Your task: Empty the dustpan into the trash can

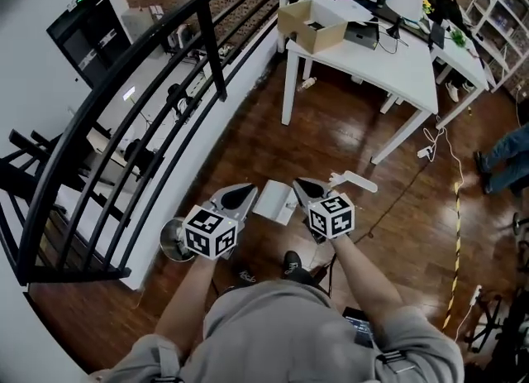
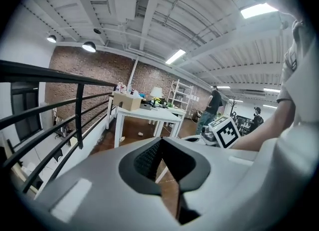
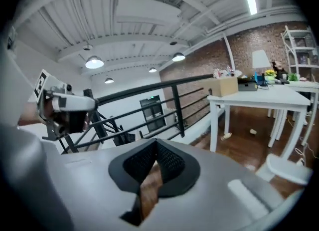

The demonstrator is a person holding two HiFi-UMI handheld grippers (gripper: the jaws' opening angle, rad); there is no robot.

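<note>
Currently left claw (image 1: 243,194) and right claw (image 1: 305,188) are both closed, empty. Dustpan (image 1: 275,201) looks light, stiff plastic; I'd grip its handle (image 1: 355,181), keeping it level.

- Floor (image 1: 347,141): dark wood, glossy, catching light.
- Table (image 1: 409,79), two o'clock: white, smooth, matt.
- Railing (image 1: 124,83), ten o'clock: black metal, satin.
- Trash can (image 1: 171,239), eight o'clock: shiny metal.
- Box (image 1: 307,30), twelve o'clock: plain cardboard.

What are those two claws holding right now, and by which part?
Nothing. The left gripper and the right gripper are both shut on empty air; the dustpan lies on the floor, gripped by neither.
</note>
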